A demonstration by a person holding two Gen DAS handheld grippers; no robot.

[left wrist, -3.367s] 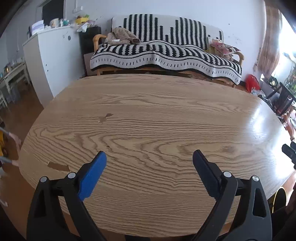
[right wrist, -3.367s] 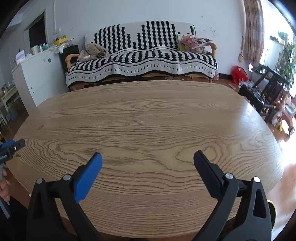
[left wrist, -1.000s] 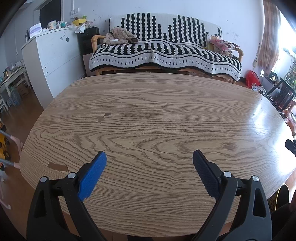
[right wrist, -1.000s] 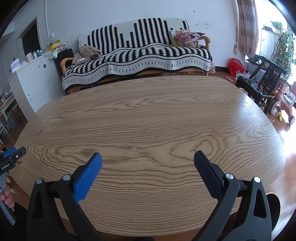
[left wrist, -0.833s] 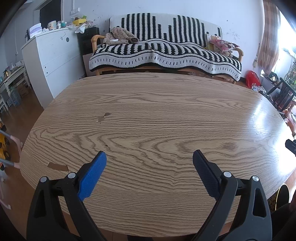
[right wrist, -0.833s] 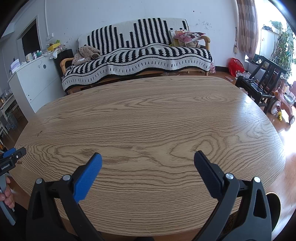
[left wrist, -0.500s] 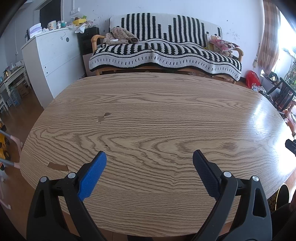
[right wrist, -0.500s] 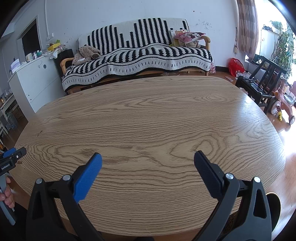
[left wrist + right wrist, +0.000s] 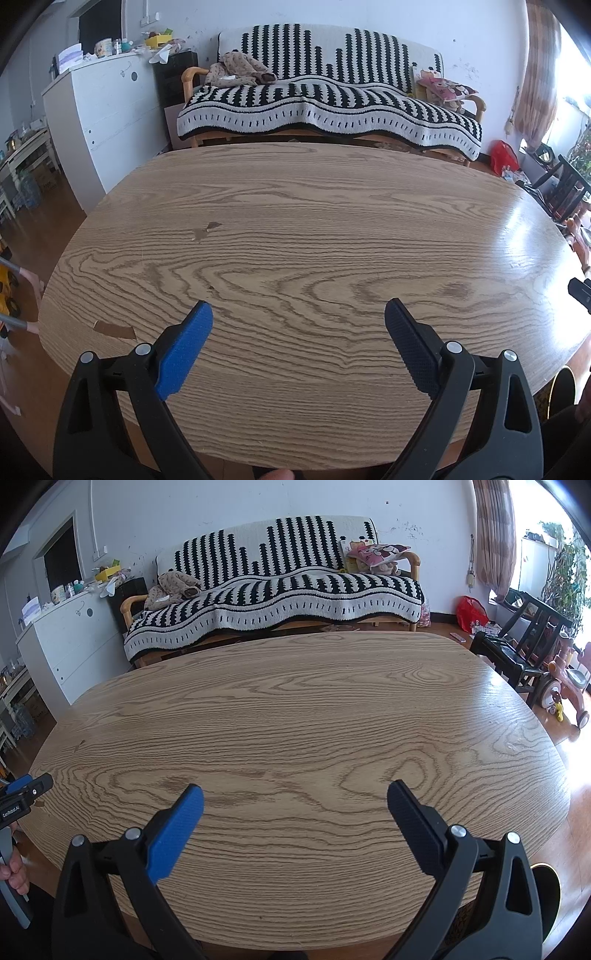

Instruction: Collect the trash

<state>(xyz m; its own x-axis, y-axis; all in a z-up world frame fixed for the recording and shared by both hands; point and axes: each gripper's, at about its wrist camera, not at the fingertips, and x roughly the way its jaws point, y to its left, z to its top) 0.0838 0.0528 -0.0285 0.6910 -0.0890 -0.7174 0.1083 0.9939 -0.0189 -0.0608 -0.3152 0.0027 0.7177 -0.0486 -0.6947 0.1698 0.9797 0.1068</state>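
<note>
Left gripper (image 9: pixel 297 319) hovers over the near edge of the wooden tabletop (image 9: pixel 332 229), jaws spread wide, nothing between them. Right gripper (image 9: pixel 295 801) likewise: jaws released, empty.

Left wrist view only: brown paper scrap (image 9: pixel 114 329) lying flat on the tabletop at 9 o'clock from the blue pad, near the table edge; smaller brown fleck (image 9: pixel 207 229) at 11 o'clock, farther in. Neither appears in the right wrist view.

Right wrist view only: ride-on toy (image 9: pixel 565 686) and dark chair (image 9: pixel 517 642) at 3 o'clock.

Both: striped sofa (image 9: pixel 328 99) at 12 o'clock beyond the table, white cabinet (image 9: pixel 99 107) at 10 o'clock. Nothing stands between grippers and scrap.
</note>
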